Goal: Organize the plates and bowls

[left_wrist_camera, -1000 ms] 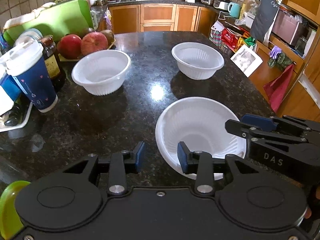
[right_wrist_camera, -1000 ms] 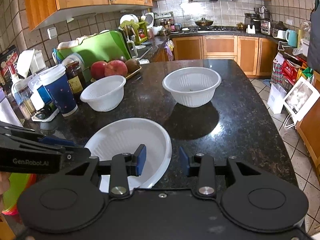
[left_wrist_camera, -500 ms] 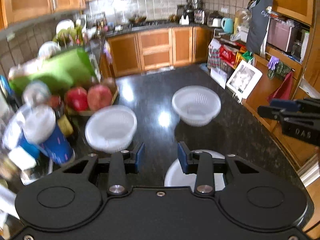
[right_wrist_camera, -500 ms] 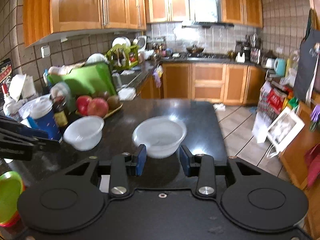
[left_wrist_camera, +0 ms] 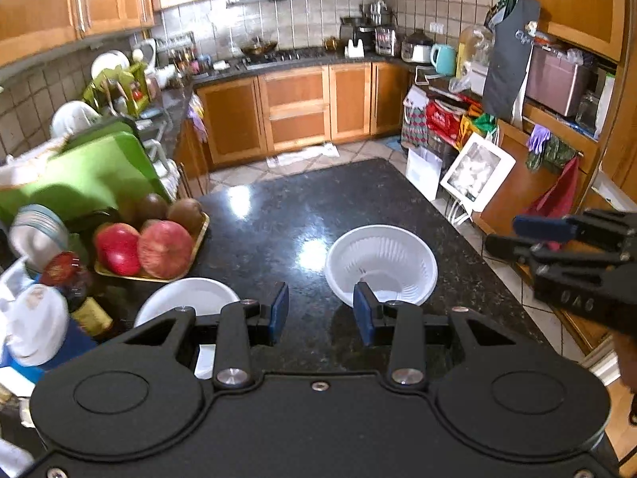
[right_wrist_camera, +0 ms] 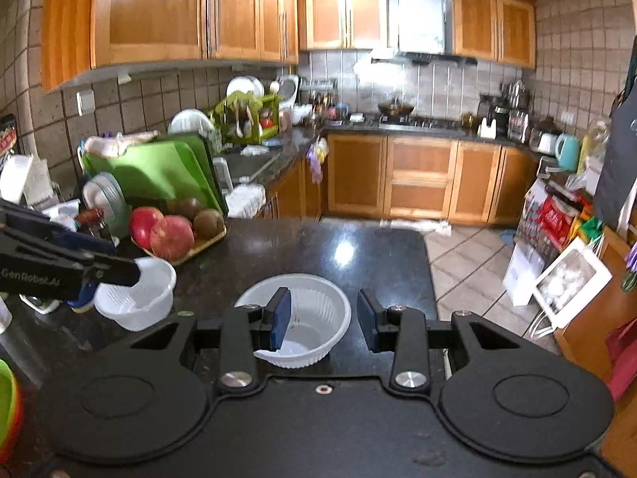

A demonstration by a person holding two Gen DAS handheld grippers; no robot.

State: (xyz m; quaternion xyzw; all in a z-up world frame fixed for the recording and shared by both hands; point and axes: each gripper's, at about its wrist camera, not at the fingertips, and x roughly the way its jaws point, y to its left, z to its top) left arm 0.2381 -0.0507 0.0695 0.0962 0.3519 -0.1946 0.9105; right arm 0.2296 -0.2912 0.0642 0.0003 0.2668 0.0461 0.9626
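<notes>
Both grippers wide, empty; right view alone shows, blurrily, green bowl.

Both wrist views look forward across the same countertop.

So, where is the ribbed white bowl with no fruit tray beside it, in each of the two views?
Left wrist view: the ribbed bowl sits right of centre on the counter, beyond the right finger.
Right wrist view: the same bowl is at lower centre, behind the left finger.
Shared landmark: the fruit tray.
</notes>
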